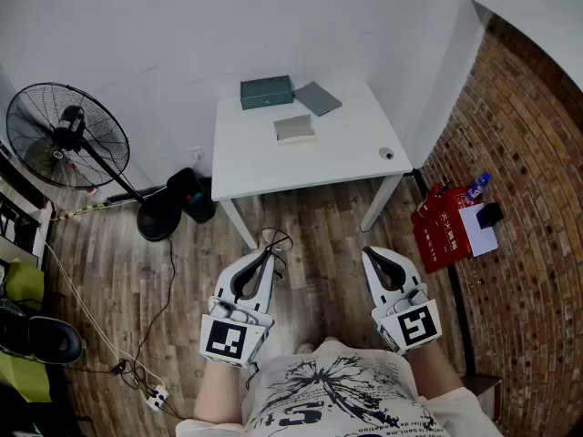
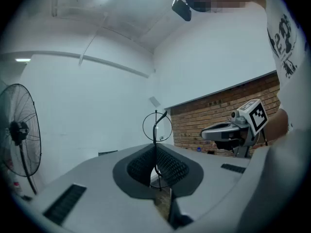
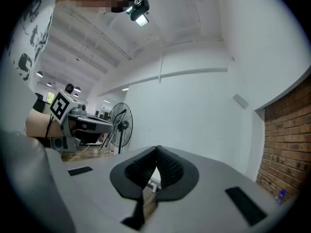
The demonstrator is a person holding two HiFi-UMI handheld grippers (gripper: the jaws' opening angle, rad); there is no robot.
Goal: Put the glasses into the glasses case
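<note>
Thin black wire-rimmed glasses (image 1: 275,242) are pinched at the tip of my left gripper (image 1: 266,255), which is shut on them over the wooden floor in front of the table. In the left gripper view one round lens (image 2: 157,126) stands up above the closed jaws of the left gripper (image 2: 156,147). My right gripper (image 1: 369,251) is level with the left one, shut with nothing in it; the right gripper view shows its pads (image 3: 156,152) pressed together. A teal glasses case (image 1: 267,92) lies closed at the far edge of the white table (image 1: 255,167).
On the table also lie a grey flat pad (image 1: 318,97), a small grey-green box (image 1: 294,128) and a small round object (image 1: 386,154). A standing fan (image 1: 64,137) and a black bin (image 1: 191,194) are to the left, red bags (image 1: 444,226) by the brick wall to the right.
</note>
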